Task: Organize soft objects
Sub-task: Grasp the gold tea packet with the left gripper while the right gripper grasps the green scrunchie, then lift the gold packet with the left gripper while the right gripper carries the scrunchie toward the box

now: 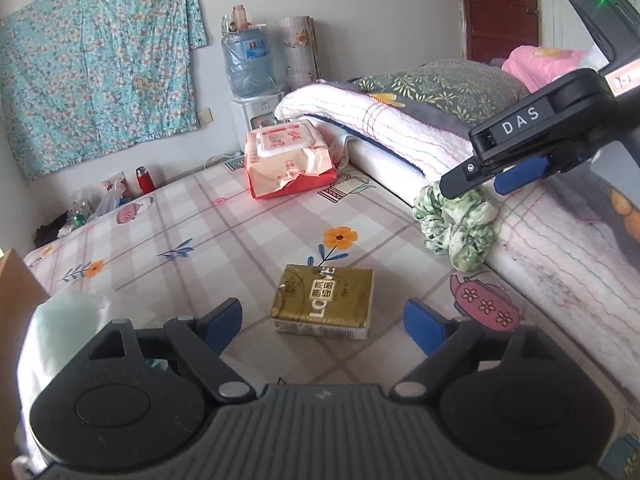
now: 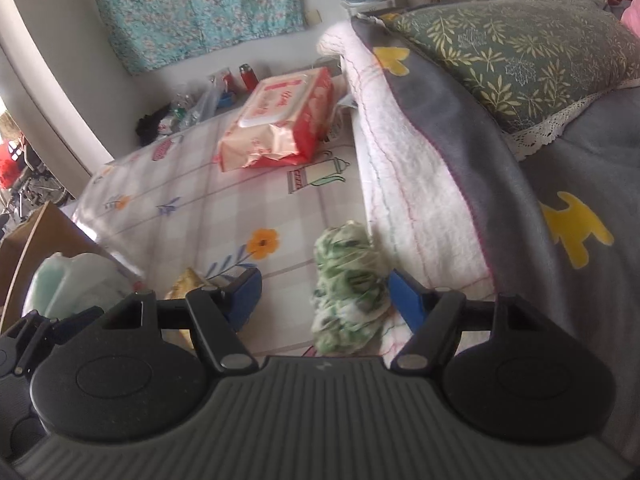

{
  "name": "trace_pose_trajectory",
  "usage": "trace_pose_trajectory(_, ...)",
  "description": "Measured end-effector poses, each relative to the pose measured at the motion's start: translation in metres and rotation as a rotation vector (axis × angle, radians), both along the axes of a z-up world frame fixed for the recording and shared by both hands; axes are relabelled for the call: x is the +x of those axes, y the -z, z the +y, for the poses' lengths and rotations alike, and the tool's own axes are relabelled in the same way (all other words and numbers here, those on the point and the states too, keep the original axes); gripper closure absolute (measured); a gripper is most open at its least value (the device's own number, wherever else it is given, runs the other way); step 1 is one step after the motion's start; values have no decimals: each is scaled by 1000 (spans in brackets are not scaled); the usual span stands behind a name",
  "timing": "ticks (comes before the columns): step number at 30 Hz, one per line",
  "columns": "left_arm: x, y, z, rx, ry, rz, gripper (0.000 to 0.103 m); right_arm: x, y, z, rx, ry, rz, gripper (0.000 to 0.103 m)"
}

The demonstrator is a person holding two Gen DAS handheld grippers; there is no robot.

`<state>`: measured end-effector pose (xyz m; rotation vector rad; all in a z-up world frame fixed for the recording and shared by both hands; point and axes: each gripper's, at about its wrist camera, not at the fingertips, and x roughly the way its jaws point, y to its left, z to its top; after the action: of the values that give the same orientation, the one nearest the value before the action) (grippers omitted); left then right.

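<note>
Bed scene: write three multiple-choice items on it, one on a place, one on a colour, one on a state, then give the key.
1. Where does the green scrunchie lie?
A. against the folded blanket
B. on the wipes pack
C. on the pillow

2. What colour is the small tissue pack?
A. blue
B. gold
C. pink

3. How is the left gripper?
A. shut on the tissue pack
B. open, short of the tissue pack
C. shut on the scrunchie

Key: 1 A, it sits at the blanket's edge on the sheet. 2 B, its wrapper is gold. 3 B, both blue pads stand wide apart.
</note>
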<state>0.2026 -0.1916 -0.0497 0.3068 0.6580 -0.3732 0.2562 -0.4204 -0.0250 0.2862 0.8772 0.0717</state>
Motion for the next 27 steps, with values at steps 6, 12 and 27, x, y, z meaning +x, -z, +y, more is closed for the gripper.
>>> trace_pose_trajectory(6,35,15,-14,26,-37,62,7,20,17,-2,-9,-46,32,34)
trace_pose_trajectory(12,60,28,-24,35,-78,120,6,23,25,7,-100,-91,29,51)
trace_pose_trajectory(27,73,42,-21,-33,-119,181,18,-13,1,0,-123,-59,-62,82)
